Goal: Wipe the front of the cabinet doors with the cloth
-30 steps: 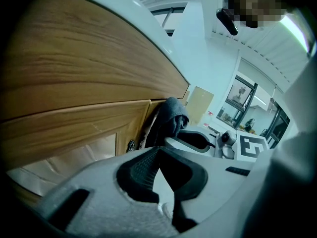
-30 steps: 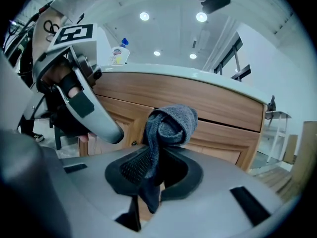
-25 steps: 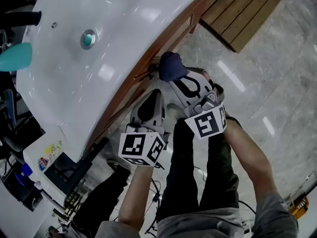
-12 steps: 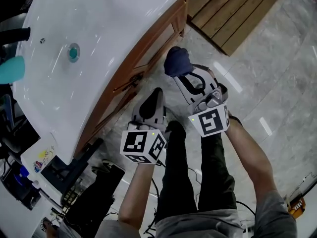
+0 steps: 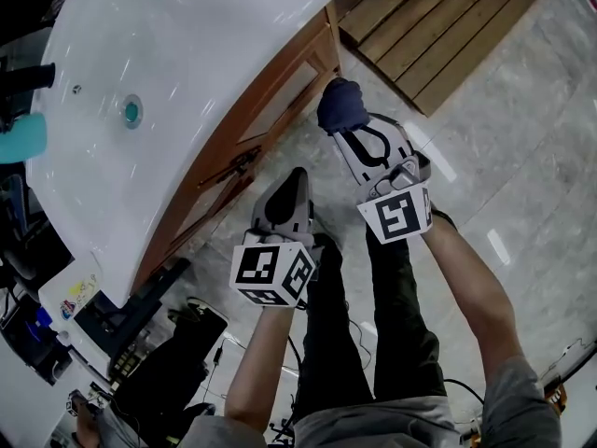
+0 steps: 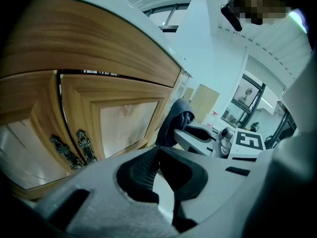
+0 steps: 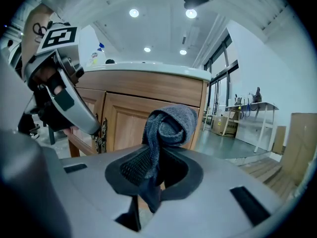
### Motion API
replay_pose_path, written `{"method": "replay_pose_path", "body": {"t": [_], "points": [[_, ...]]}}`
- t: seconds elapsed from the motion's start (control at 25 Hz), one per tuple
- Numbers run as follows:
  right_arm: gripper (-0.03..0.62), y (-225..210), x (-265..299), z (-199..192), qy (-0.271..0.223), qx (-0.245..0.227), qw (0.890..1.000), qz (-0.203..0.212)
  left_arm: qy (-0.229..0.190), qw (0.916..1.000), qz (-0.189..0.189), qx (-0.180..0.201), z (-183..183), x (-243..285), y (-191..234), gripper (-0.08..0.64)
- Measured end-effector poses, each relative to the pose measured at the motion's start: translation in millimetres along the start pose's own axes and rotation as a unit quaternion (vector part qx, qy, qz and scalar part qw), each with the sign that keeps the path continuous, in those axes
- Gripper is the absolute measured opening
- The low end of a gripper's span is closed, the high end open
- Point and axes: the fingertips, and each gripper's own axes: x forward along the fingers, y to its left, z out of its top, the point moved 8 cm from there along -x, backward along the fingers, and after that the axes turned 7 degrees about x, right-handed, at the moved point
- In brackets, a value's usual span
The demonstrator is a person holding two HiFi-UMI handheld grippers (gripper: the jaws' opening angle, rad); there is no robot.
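My right gripper (image 5: pixel 347 131) pinches the dark cloth (image 5: pixel 338 104) tight. It is bunched above the jaws, upper centre of the head view, near the cabinet door (image 5: pixel 280 90) but, I judge, not pressed on it yet. My left gripper (image 5: pixel 297 180) is closed on nothing. I should press the wad flat to the panel and sweep evenly, skirting the handles (image 7: pixel 101 132).
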Motion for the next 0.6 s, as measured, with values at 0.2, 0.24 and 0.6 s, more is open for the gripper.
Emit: {"method": "replay_pose_path", "body": {"t": [0.2,0.24,0.6], "points": [[0.054,-21,11,-16,0.01,0.004,1.0,-0.007,0.005,1.0,0.008,-0.004,-1,13,-2,0.008],[0.054,-26,14,-19,0.013,0.0,1.0,-0.008,0.006,0.9999,0.009,-0.005,-1,16,-3,0.008],[0.054,-52,38,-44,0.038,-0.021,0.999,-0.014,0.014,0.9997,0.016,-0.015,0,38,0,0.008]]}}
